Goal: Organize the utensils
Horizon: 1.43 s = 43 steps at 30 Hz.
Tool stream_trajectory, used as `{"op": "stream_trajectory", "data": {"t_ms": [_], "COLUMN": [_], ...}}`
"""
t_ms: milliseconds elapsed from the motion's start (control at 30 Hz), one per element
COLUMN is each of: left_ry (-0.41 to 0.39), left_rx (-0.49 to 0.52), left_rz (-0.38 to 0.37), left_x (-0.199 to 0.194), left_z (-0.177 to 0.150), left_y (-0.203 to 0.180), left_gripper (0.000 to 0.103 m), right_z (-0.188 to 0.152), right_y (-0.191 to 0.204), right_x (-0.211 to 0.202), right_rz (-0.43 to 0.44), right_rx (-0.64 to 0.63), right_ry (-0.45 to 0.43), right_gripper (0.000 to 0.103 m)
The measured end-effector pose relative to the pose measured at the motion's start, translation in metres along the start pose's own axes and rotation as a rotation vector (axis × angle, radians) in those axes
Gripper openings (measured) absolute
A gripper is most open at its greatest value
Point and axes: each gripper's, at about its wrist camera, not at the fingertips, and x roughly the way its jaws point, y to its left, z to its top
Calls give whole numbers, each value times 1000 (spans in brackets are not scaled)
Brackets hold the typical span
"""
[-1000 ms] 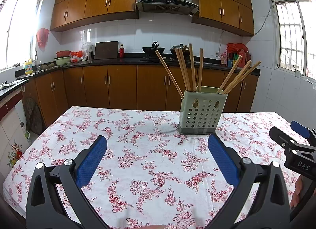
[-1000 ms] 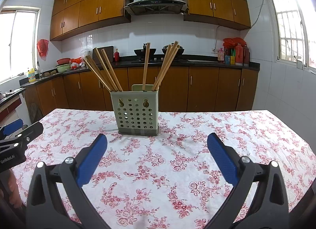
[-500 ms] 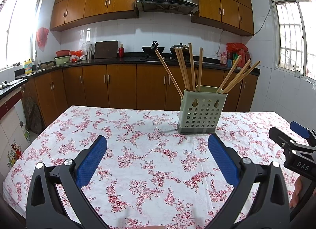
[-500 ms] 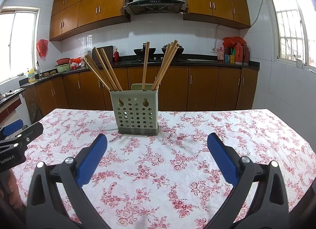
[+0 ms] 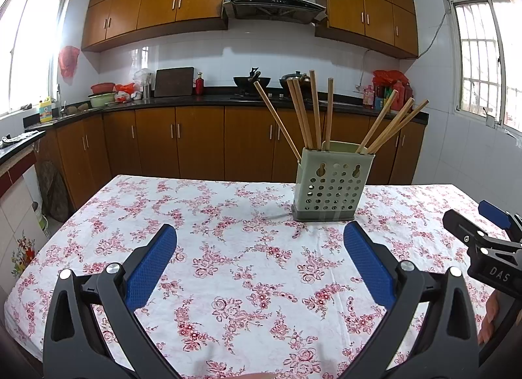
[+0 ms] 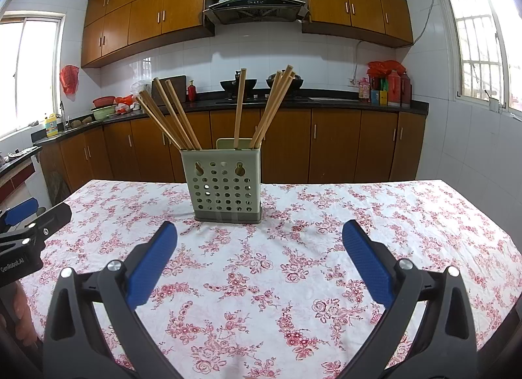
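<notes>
Both grippers, left gripper (image 5: 259,240) and right gripper (image 6: 259,237), unmoved (jaws spread wide, empty), holder (image 6: 225,184) unchanged.

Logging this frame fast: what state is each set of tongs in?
Left tongs: open, holding nothing, above the tablecloth.
Right tongs: open, holding nothing, pointed toward the chopstick holder.

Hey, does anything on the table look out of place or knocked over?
Nothing stands out. The holder stands upright on the tablecloth, the chopsticks lean inside it, none spilled. Both the left gripper and right gripper are open and empty.
</notes>
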Motion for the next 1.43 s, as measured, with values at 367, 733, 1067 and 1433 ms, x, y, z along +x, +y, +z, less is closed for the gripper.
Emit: {"op": "stream_trajectory", "data": {"t_ms": [367, 733, 1067, 1433], "left_ry": [2, 7, 0, 11], "left_rx": [-1, -7, -7, -12], "left_rz": [-2, 0, 4, 2], "left_x": [1, 2, 1, 0], "left_z": [0, -1, 0, 2], "left_y": [-1, 0, 0, 1], "left_gripper": [101, 101, 101, 101], "right_z": [-2, -3, -4, -3], "right_y": [2, 4, 5, 5], "right_x": [3, 3, 4, 4], "right_rz": [-5, -6, -6, -6], "right_rx": [6, 8, 8, 9], "right_ry": [4, 5, 7, 7], "right_gripper": [99, 99, 99, 99]}}
